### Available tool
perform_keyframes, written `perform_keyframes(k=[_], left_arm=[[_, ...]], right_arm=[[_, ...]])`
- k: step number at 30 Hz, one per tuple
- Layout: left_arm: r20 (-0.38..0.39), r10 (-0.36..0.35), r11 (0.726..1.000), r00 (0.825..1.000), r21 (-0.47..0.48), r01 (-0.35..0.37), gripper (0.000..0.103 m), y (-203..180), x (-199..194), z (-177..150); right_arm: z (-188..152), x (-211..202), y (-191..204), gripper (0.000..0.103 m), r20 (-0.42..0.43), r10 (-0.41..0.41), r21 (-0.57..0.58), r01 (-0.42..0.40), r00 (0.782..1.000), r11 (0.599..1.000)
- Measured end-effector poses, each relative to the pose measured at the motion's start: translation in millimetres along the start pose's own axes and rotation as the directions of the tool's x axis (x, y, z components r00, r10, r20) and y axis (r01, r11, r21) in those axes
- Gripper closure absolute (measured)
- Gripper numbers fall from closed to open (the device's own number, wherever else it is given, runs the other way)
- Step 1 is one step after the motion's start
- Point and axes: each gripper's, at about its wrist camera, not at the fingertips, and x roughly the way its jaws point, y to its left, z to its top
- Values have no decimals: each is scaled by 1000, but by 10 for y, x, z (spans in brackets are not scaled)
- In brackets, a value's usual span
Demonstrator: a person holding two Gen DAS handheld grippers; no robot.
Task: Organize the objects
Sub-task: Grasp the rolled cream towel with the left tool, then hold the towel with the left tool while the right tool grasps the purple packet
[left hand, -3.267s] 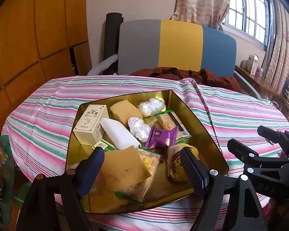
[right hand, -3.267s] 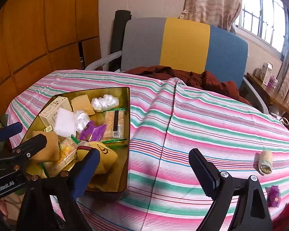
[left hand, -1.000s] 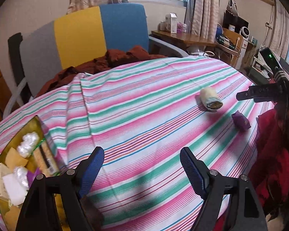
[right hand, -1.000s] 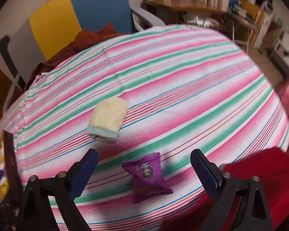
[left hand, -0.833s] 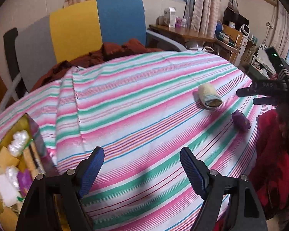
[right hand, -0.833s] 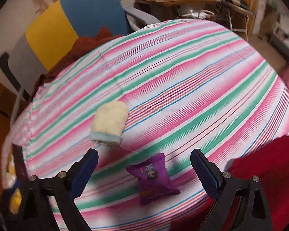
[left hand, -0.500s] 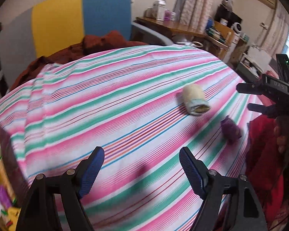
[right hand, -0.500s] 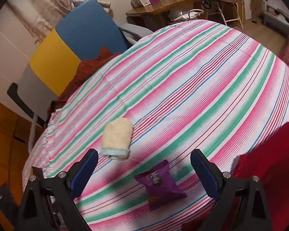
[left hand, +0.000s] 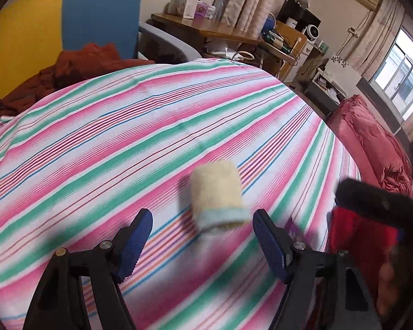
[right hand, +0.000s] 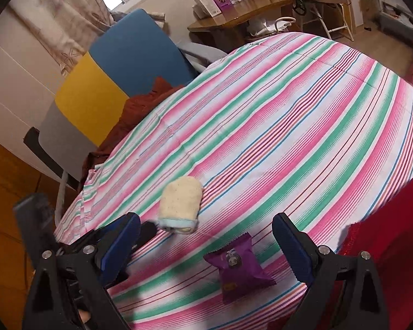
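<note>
Both grippers gape wide, holding nothing. The left gripper (left hand: 202, 236) hangs just short of the cream roll (left hand: 217, 195); the right gripper (right hand: 205, 243) straddles the purple packet (right hand: 238, 266) near the table's (right hand: 289, 126) edge. Bare striped cloth stretches beyond.

On the table (right hand: 289, 126), near its front edge, a rolled cloth (right hand: 180, 205) lies left of and behind a snack packet (right hand: 238, 266) (apart, not touching); a chair (right hand: 110, 82) stands behind the table's far edge.

Striped tablecloth (left hand: 124, 126); grey-yellow-blue chair (right hand: 115, 66) holding rust-brown cloth (left hand: 77, 66); cluttered wooden desk (left hand: 206, 29); curtains (right hand: 60, 11).
</note>
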Motion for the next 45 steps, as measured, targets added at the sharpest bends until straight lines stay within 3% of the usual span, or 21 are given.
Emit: perform_keyframes(k=[7,9,12,17,23,28,33,36,40,42,45], left_arm=[[-90,26,1000,996,6,-25,28,-113,510,147],[-99,21,1000,995,-7,-22,35,-59,625,124],[-74,13,1000,997,27,-11,51,-64,556,65],[-61,67,996,996,67,-63,51,15,340,-158],[-46,106,994,993,-9,-107,51,346,-35,-574],[-29,121,989,992,-79,-123,51,550,-337,-939],[-7,130,985,992,-116,-130,51,639,-641,-1316],[13,128,984,992,-123,-125,51,669,-737,-1448],[28,133,985,991,-115,-129,51,680,-808,-1553],[39,130,984,991,-125,-125,50,692,-799,-1562],[48,150,985,988,-94,-145,50,641,-764,-1568]], right_arm=[[6,-2,-6,6,2,26,4,-26,1000,1000],[8,4,-5,6,-1,31,4,-31,1000,1000],[10,20,-12,6,-9,32,5,-32,999,999],[-2,143,20,6,-75,6,-17,-8,997,1000],[-24,406,45,6,-222,-48,-40,40,974,998],[-47,611,78,8,-319,-126,-88,104,939,991],[-168,897,237,13,-415,-283,-254,189,865,949],[-241,1009,306,15,-424,-368,-336,233,828,913],[-350,1136,368,29,-424,-468,-436,278,775,856],[-395,1156,419,33,-412,-493,-484,275,766,831],[-439,1133,468,47,-396,-489,-510,256,778,821]])
